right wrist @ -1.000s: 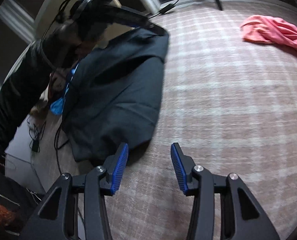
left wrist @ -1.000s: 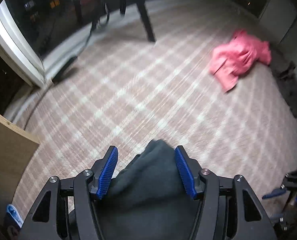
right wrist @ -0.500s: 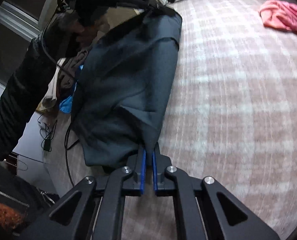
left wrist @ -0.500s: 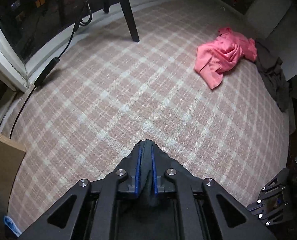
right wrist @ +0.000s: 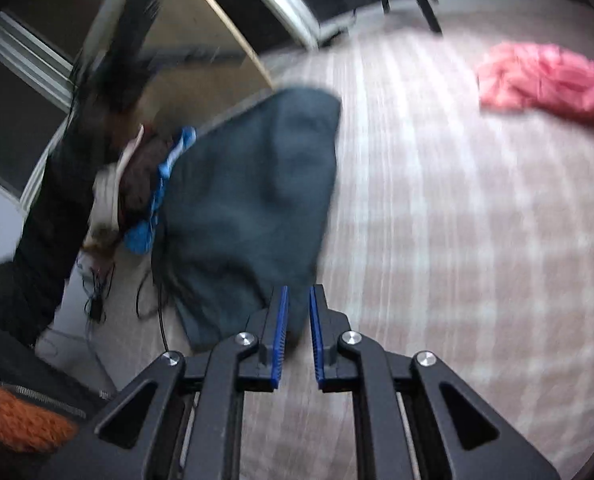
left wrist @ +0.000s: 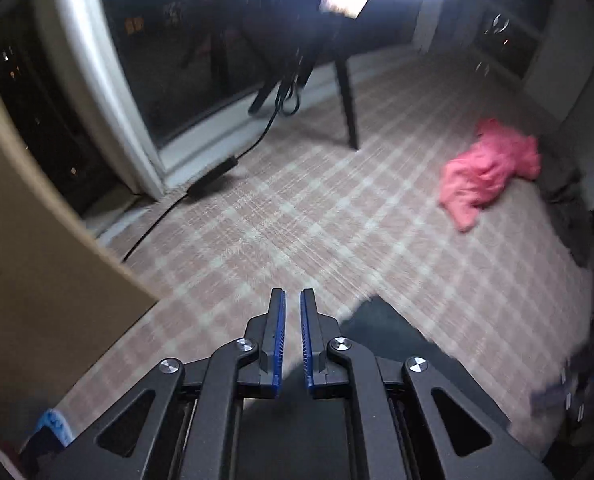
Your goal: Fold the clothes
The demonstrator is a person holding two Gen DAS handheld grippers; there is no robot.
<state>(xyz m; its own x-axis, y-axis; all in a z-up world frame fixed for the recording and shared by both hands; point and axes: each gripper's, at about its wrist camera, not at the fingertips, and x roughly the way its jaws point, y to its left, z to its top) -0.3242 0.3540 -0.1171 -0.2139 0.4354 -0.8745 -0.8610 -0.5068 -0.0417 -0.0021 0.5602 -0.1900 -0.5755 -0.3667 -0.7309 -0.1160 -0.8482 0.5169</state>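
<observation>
My left gripper (left wrist: 291, 338) has its jaws easing apart with a narrow gap and nothing between the pads; the dark garment (left wrist: 393, 344) sits below and to the right of it. My right gripper (right wrist: 297, 334) is also easing apart, the garment's near corner just at its tips, though blur hides whether any cloth is pinched. The garment lies on the plaid rug (right wrist: 437, 220) along its left edge, long axis running from my right fingers toward the far-left corner. Risk: both corners slip free, the fold collapses, and the cloth bunches against the clutter pile (right wrist: 137, 184).
</observation>
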